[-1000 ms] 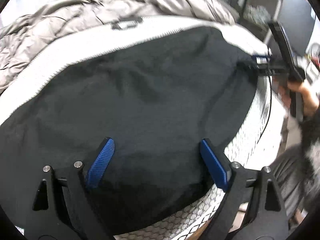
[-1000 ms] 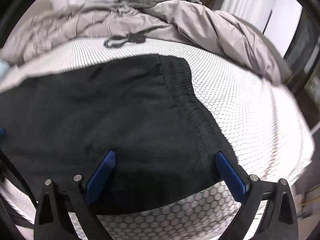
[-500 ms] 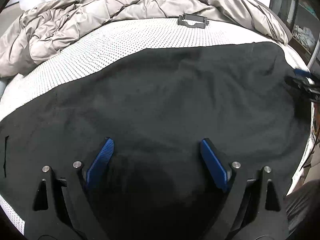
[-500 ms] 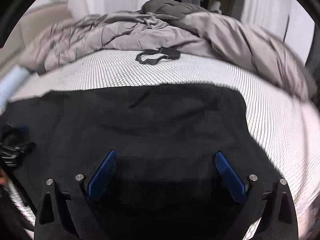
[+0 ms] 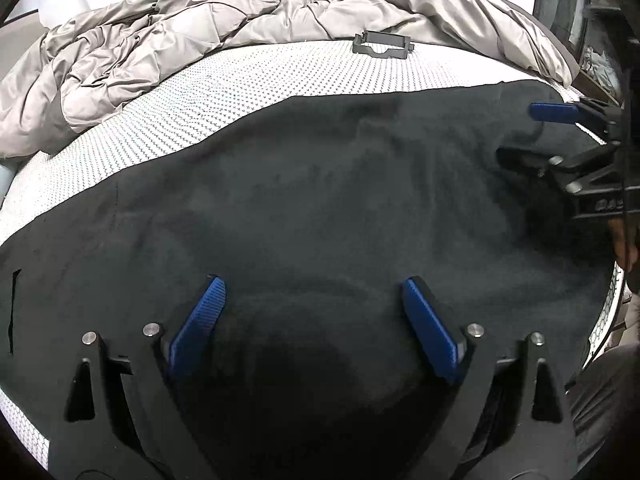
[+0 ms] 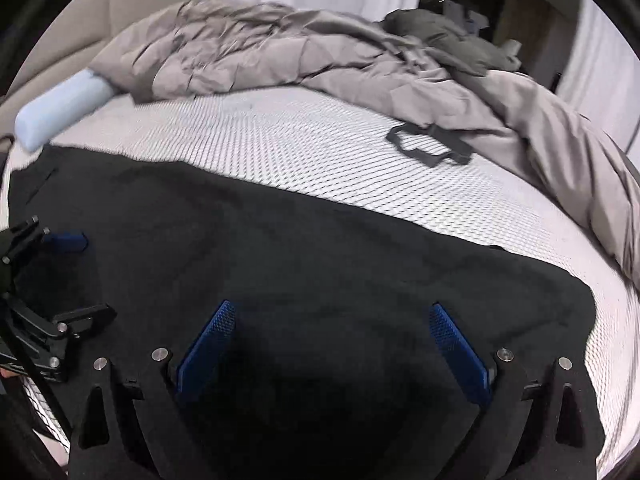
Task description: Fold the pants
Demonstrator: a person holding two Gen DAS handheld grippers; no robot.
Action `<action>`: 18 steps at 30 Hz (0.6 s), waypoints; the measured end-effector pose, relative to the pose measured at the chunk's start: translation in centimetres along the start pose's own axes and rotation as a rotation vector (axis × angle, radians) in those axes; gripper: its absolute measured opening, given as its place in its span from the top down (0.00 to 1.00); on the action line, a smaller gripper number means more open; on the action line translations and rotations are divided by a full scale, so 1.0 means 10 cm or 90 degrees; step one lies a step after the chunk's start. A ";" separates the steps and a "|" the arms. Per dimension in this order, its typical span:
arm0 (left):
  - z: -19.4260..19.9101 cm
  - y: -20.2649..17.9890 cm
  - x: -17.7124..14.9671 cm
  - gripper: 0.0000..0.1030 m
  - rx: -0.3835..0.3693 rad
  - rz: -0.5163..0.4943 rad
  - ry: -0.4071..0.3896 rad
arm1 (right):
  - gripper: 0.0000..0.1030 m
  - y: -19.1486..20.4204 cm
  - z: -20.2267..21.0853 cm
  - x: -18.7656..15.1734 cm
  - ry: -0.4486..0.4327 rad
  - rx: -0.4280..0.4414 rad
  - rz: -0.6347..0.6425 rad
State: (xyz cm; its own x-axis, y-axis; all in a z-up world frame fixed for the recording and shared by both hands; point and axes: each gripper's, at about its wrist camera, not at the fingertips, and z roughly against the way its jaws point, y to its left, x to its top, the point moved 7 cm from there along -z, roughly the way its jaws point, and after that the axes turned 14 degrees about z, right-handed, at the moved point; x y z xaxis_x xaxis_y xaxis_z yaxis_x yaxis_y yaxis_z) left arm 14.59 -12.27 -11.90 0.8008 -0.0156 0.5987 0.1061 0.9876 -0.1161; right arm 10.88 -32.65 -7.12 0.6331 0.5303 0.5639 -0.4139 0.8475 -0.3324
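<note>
Pants: I see the black pants [image 5: 320, 200] spread flat on the bed [image 5: 224, 92].
Left gripper [image 5: 312, 320]: fingers spread, over the fabric.
Right gripper [image 6: 332, 344]: fingers spread likewise.

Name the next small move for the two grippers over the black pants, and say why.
Probably lower both and close on the near edge of the black pants. The left gripper and right gripper both show open jaws with nothing clamped, over the dark cloth, which lies spread flat on the white mattress. A fold likely needs an edge gripped first.
</note>
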 end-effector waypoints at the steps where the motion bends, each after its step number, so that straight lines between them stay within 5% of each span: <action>1: 0.00 0.00 0.00 0.13 0.000 -0.002 -0.001 | 0.03 0.00 -0.06 -0.02 0.018 -0.010 0.010; 5: 0.01 0.01 -0.03 0.12 -0.005 -0.009 0.000 | 0.03 -0.36 -0.23 -0.33 0.110 -0.146 0.033; 9: 0.04 0.05 -0.04 0.11 -0.007 -0.002 -0.002 | 0.03 -1.31 -0.04 -0.90 0.188 -0.315 -0.121; 10: 0.06 0.05 -0.04 0.11 -0.004 -0.001 -0.004 | 0.03 -1.44 0.04 -1.05 0.187 -0.313 -0.164; 12: 0.12 0.03 -0.02 0.11 -0.006 0.002 -0.008 | 0.03 -1.53 0.27 -1.26 0.126 -0.220 -0.266; 18: 0.44 -0.40 0.05 0.11 -0.113 -0.021 -0.061 | 0.03 -1.43 1.01 -1.74 -0.046 -0.031 -0.446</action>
State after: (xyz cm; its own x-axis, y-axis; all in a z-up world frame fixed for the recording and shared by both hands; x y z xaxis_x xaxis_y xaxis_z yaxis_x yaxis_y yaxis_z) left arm 12.01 -15.52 -7.66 0.7364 -0.0244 0.6761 0.2407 0.9434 -0.2281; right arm -0.79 -54.24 -4.49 0.6939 -0.1414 0.7061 0.1053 0.9899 0.0948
